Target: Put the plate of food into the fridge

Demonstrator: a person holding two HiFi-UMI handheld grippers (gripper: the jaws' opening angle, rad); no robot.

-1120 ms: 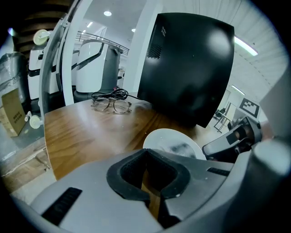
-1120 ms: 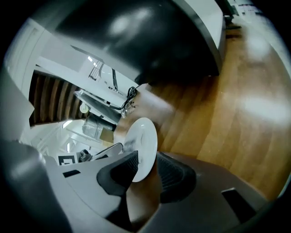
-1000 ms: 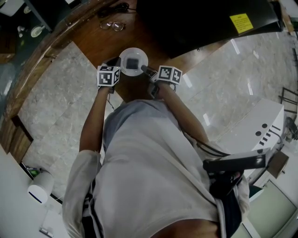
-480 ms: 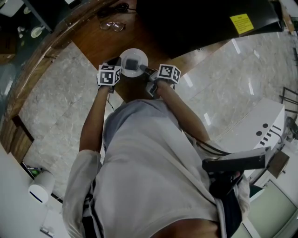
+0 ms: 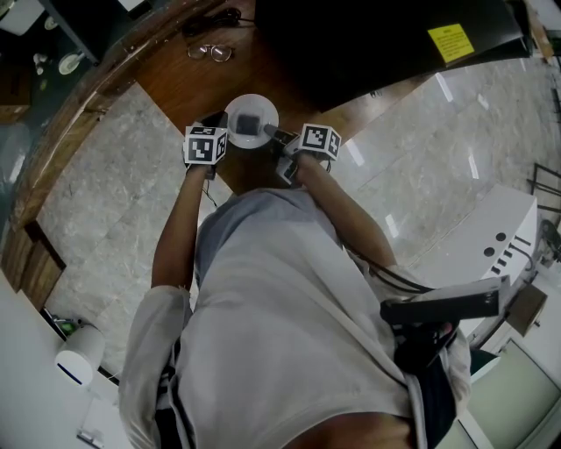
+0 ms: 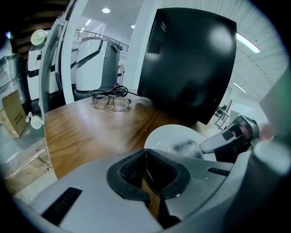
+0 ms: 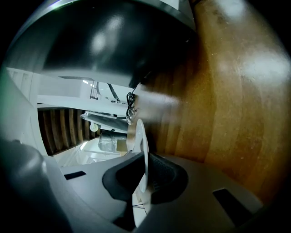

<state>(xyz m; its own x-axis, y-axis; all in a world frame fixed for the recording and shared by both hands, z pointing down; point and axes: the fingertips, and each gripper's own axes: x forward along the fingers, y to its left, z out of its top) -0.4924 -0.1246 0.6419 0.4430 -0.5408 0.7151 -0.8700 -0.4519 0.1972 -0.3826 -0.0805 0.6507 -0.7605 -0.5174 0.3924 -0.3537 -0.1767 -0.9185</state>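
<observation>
A brown wooden tabletop (image 5: 166, 83) runs across the far side, with a pair of glasses (image 5: 209, 53) lying on it towards the far left. Glossy, pale marbled floor tiles (image 5: 456, 140) streaked with reflected light spread out to the right, where a white machine housing (image 5: 491, 237) stands. Far off to the left, round ceiling lights (image 6: 106, 10) shine over white walls and a metal railing (image 6: 101, 36).

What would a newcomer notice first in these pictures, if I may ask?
A white plate with dark food sits on the wooden table, before a big black cabinet. The right gripper, whose jaws have just been closing, pinches its rim; the left gripper is shut beside it.
</observation>
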